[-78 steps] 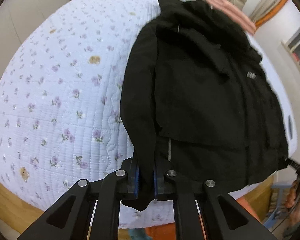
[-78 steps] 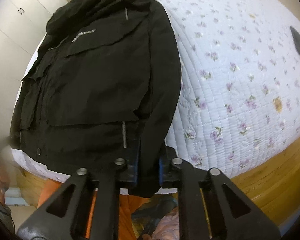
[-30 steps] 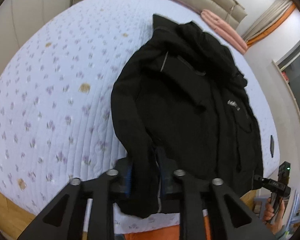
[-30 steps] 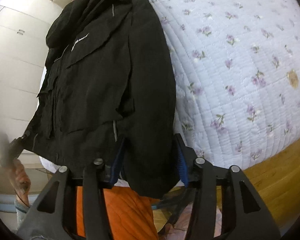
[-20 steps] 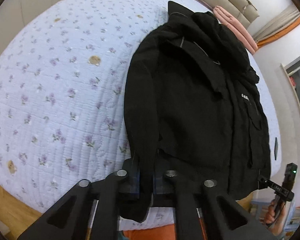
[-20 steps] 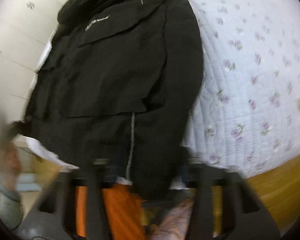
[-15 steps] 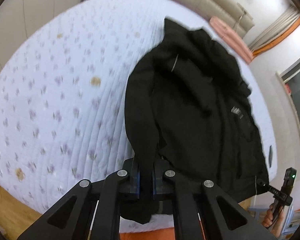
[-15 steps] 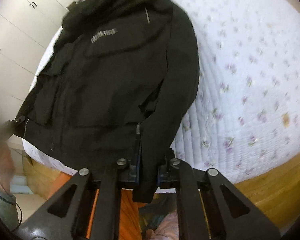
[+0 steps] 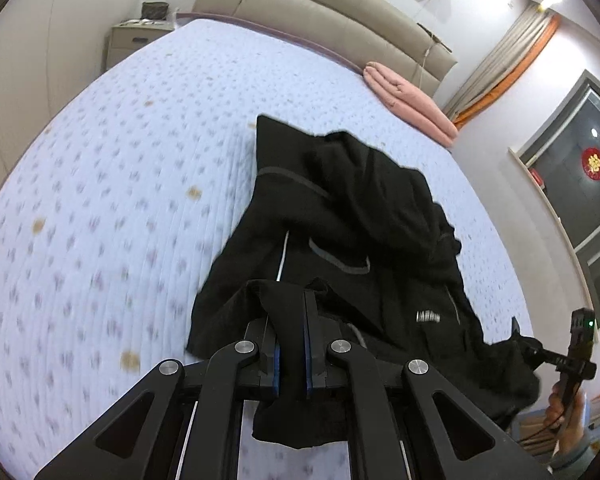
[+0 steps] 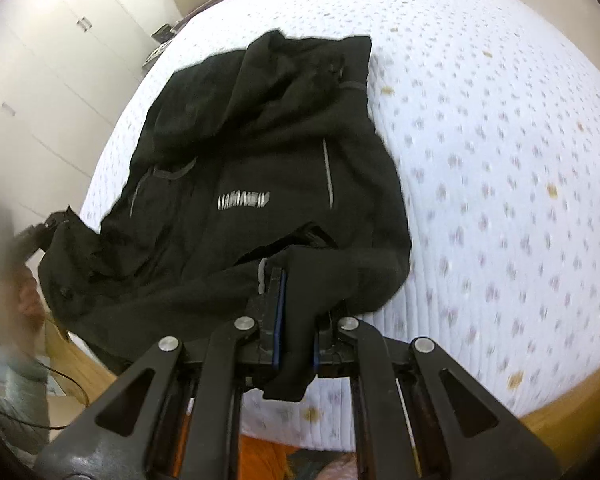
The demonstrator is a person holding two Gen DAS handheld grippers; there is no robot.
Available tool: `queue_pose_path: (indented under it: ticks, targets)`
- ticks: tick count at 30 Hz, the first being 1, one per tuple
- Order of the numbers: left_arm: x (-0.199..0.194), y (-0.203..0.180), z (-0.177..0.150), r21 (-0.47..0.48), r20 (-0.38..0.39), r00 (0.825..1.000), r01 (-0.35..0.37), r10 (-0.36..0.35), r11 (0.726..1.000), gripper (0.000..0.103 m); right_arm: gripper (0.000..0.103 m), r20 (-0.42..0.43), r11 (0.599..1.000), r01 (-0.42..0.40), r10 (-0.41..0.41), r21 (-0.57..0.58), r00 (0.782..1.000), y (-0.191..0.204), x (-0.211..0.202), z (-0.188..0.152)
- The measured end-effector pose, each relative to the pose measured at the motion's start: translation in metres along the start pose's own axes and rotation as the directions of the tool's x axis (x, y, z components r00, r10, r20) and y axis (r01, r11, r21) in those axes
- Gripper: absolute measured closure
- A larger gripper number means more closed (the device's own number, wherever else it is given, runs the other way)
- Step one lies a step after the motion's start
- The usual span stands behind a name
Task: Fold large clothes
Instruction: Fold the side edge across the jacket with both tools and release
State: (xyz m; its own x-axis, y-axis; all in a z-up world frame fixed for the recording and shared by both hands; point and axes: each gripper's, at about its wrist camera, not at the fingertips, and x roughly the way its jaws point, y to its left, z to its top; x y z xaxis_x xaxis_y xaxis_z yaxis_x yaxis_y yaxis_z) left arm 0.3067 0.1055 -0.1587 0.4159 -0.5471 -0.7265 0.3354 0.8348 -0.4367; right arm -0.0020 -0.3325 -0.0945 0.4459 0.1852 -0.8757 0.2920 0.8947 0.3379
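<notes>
Mid-fold: left gripper [image 9: 291, 344] and right gripper [image 10: 294, 326] clamped on black fabric jacket's [image 10: 260, 184] hem corners, lifted; next, laying hem toward collar.

Jacket [image 9: 352, 216] on the bed [image 9: 120, 200], toward its right side. Folded blanket [image 9: 408, 100] beyond the jacket, by the headboard [image 9: 320, 8]. Nightstand [image 9: 136, 40] left of the headboard.

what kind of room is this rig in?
A bedroom, almost certainly: a large bed with a floral quilt, a padded headboard and a nightstand beside it. White wardrobe doors line one wall.
</notes>
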Motion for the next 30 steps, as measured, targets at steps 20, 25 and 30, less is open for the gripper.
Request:
queue_pose_path:
  ticks: [20,25,30]
  targets:
    - [0.110,-0.029,0.225,-0.090,-0.025,0.995,-0.101,0.099,0.991,0.094,0.095,0.001,0.999,0.022,-0.022,0.035,1.000,-0.006,0.034,0.259]
    - [0.160,-0.020,0.244,-0.145,-0.080,0.984,-0.169,0.159,0.975,0.090,0.094,-0.070,0.995,-0.011,0.018,0.096,0.997,-0.033,0.087,0.303]
    - [0.202,-0.005,0.242,-0.152,-0.178,0.965,-0.218,0.191,0.964,0.087,0.094,-0.157,0.989,-0.031,0.054,0.147,0.986,-0.052,0.138,0.318]
